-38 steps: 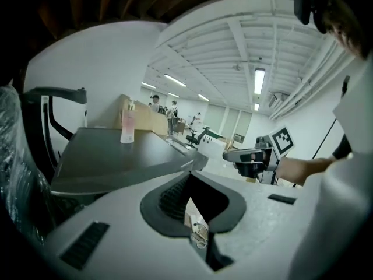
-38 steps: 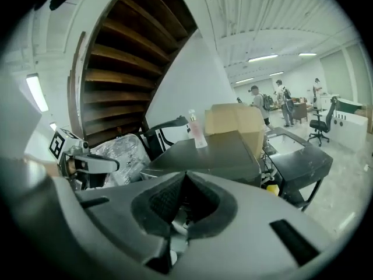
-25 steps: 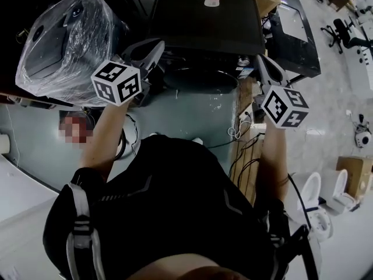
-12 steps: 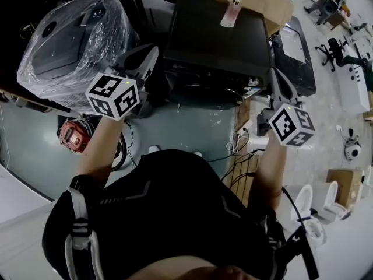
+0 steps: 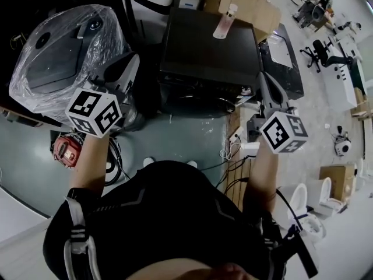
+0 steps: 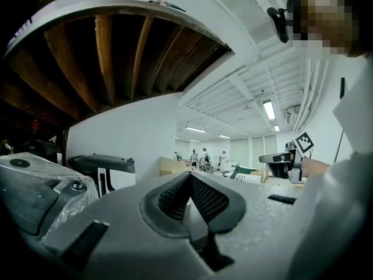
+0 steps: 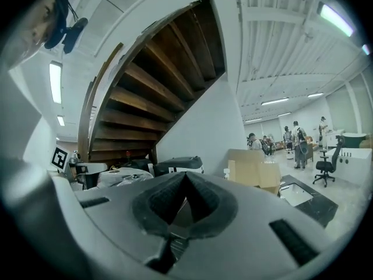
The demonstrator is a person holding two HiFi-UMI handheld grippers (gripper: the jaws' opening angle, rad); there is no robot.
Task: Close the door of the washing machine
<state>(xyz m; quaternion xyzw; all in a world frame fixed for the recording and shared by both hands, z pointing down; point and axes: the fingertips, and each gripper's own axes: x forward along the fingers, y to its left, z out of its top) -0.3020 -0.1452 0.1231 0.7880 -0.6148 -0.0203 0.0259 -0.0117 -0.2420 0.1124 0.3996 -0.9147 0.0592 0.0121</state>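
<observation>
**A:** Left side first. What's there?

**B:** A wrapped bundle at the far left. The left claw is just beside it, pinched together with nothing between the pads, and it points level.

**A:** And the washer?

**B:** The washer is at centre, in front of the person and between the two claws. A bottle stands on its top. Neither claw touches the machine.

**A:** The door?

**B:** The door is on the front face, seen steeply from above. It looks pushed to, with no gap showing along the front. The angle is poor, so I wouldn't swear it's latched.

**A:** The right side?

**B:** The right claw is off the washer's right front corner. It is also closed tight and empty.

**A:** How far along?

**B:** My reading is that the closing looks done, or all but done. Both claws are clear of the machine. At most a firm press on the door is left, if the latch hasn't caught.
</observation>
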